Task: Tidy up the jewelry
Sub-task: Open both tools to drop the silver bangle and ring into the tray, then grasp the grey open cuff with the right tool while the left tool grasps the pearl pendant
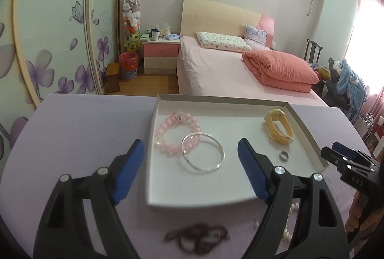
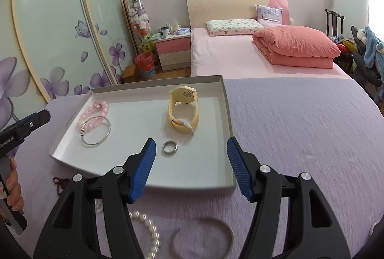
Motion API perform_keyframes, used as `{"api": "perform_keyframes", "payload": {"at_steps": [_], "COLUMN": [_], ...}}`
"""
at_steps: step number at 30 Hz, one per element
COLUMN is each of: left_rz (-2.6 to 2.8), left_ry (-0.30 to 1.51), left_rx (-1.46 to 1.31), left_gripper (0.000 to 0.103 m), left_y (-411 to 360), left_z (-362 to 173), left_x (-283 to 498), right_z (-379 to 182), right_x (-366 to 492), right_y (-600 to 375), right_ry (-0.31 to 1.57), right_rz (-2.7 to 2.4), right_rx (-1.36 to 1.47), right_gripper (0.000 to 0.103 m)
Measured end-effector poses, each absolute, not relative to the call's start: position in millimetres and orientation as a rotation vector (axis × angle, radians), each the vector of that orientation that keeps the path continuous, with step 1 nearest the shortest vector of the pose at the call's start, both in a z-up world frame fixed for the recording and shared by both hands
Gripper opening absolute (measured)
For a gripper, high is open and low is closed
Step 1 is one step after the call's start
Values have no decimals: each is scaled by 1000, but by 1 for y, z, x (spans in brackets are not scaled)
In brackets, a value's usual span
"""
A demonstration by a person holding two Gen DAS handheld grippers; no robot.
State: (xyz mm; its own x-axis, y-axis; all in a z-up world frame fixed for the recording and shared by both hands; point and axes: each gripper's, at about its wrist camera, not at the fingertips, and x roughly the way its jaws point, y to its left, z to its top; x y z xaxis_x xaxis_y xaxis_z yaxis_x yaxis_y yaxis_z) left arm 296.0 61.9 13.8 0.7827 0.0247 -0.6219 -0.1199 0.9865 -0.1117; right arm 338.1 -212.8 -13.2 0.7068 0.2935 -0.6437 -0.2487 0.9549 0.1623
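Note:
A shallow white tray [image 1: 216, 199] [image 2: 225, 100] lies on a lilac cloth. Inside are a pink bead bracelet [image 1: 176, 136] [image 2: 93, 112], a silver bangle [image 1: 204, 154] [image 2: 97, 130], a yellow watch [image 1: 279, 129] [image 2: 183, 112] and a small silver ring [image 1: 284, 155] [image 2: 170, 147]. My left gripper [image 1: 190, 155] hangs open above the tray's near left part, nothing between its pads. My right gripper [image 2: 190, 148] is open over the tray's near right corner, holding nothing. On the cloth near me lie a dark bead necklace [image 1: 196, 236] [image 2: 58, 183], a pearl strand [image 2: 151, 232] and a grey bangle [image 2: 201, 237].
The cloth-covered table [image 2: 300, 139] stretches wide to the right of the tray. Beyond it are a pink bed [image 1: 228, 69], a nightstand [image 1: 160, 55] and wardrobe doors with flower prints [image 1: 48, 43]. A hand [image 2: 12, 189] grips the left tool's handle.

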Motion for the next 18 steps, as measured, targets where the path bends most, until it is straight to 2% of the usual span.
{"api": "perform_keyframes", "payload": {"at_steps": [9, 18], "left_rz": [39, -22], "left_ry": [651, 704], "left_rx": [-149, -146], "left_gripper": [83, 83], "left_y": [45, 19], "left_z": [16, -9], "left_x": [215, 167], "right_z": [-20, -60], "right_x": [285, 265], "right_y": [-228, -234], "right_ry": [738, 863], "right_rz": [345, 345], "right_rx": [56, -41], "right_gripper": [62, 62]}}
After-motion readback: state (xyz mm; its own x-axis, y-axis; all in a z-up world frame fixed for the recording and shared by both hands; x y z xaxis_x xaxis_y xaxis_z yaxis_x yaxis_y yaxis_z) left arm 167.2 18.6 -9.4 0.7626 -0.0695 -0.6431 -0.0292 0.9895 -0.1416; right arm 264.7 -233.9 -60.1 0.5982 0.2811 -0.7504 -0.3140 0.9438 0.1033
